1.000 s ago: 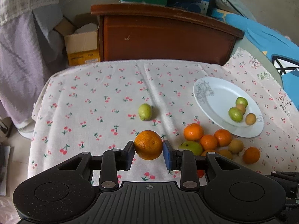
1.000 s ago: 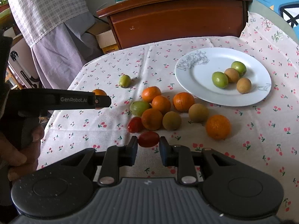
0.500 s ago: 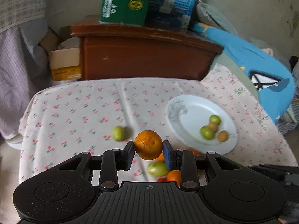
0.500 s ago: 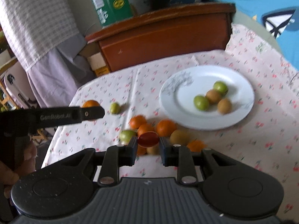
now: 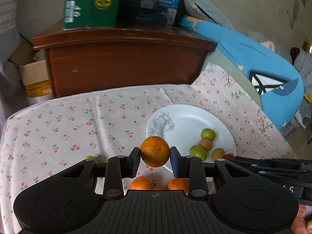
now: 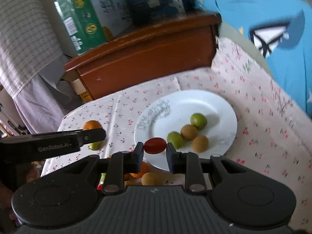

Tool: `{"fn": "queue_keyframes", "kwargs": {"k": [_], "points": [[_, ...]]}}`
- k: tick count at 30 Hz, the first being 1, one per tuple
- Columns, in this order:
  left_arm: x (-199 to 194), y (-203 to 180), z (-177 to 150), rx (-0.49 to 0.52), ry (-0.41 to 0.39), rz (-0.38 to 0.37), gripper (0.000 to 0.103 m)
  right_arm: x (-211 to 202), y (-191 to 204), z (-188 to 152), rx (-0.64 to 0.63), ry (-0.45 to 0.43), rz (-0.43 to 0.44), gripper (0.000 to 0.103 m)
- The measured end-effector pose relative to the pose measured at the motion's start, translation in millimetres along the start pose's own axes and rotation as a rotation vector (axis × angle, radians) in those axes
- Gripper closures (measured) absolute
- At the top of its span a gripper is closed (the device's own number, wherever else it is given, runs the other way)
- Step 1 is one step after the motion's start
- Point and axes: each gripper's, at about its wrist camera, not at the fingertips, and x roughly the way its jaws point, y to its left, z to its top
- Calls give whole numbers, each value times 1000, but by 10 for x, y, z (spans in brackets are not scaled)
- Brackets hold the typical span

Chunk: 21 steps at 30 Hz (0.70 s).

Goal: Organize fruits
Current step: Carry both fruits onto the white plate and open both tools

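My left gripper (image 5: pixel 155 157) is shut on an orange (image 5: pixel 155 151) and holds it in the air just left of the white plate (image 5: pixel 187 120). My right gripper (image 6: pixel 155 152) is shut on a small red tomato (image 6: pixel 155 145) above the plate's near edge (image 6: pixel 218 105). The plate holds two green and two brown small fruits (image 6: pixel 188 131). The left gripper also shows from the side in the right wrist view (image 6: pixel 91 134), with the orange (image 6: pixel 92 125) in it. Loose oranges (image 5: pixel 140 182) lie on the cloth under the grippers.
The table has a white cherry-print cloth (image 5: pixel 58 128). A small green fruit (image 5: pixel 89 158) lies left of my left gripper. A brown wooden cabinet (image 5: pixel 124 58) with boxes on top stands behind the table. A blue cloth (image 5: pixel 263 62) lies at the right.
Both grippers have risen and moved toward the plate with their fruits held. The loose pile of fruit has dropped below and behind the fingers in both views.
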Motion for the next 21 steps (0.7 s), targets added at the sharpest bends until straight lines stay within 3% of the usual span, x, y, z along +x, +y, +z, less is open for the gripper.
{"fn": "queue_keyframes", "kwargs": {"k": [12,21], "points": [[465,-149,87,62,53,-39,73,284,-222,6,120,66,-39,78],[578,-188,141,67,58,-57,71,397,-289,26,177,79,-49,75]]}}
